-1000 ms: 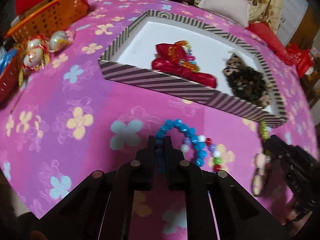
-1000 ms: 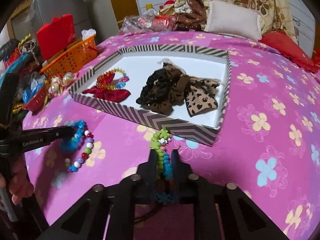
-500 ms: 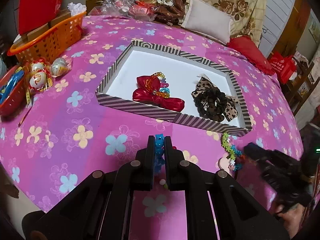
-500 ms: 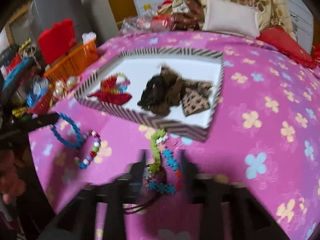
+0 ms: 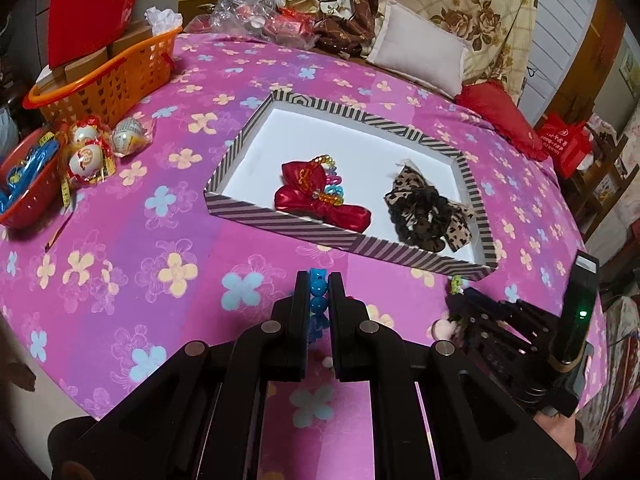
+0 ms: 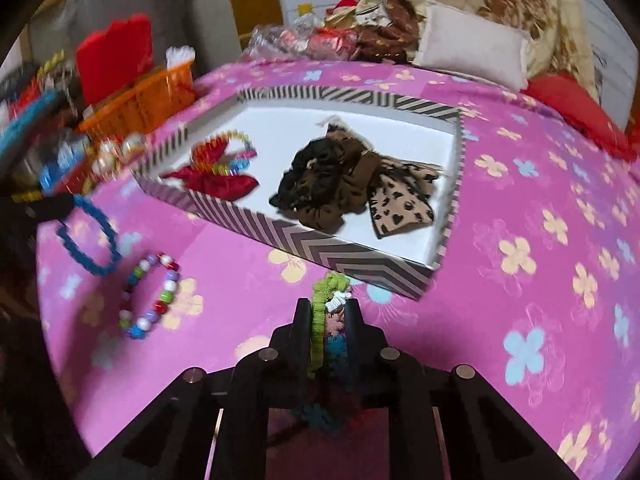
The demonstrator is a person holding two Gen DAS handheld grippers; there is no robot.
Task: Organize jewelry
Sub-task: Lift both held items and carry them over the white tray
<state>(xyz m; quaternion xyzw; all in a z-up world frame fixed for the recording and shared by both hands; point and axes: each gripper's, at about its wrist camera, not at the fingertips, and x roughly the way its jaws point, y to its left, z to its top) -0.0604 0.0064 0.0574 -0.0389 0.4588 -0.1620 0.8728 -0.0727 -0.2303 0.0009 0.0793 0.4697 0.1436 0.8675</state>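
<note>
My left gripper [image 5: 319, 292] is shut on a blue bead bracelet [image 5: 318, 300], held above the pink cloth in front of the striped tray [image 5: 280, 220]. In the right wrist view the blue bracelet [image 6: 90, 236] hangs at the left. My right gripper [image 6: 327, 320] is shut on a green, white and teal flower bracelet [image 6: 318, 320], just short of the tray's near wall [image 6: 320, 244]. It also shows in the left wrist view [image 5: 460, 304]. A multicolour bead bracelet [image 6: 150, 296] lies on the cloth. The tray holds a red bow [image 5: 320, 196] and leopard scrunchies [image 5: 428, 212].
An orange basket [image 5: 108, 72] with boxes stands at the far left. Wrapped eggs [image 5: 92, 148] and a red bowl [image 5: 24, 200] lie at the left edge. Cushions [image 5: 416, 52] and bags crowd the table's far side.
Both grippers have risen from the cloth with their bracelets. The blue bracelet has come away from the multicolour one, which stays on the cloth. The right gripper closed on its bracelet.
</note>
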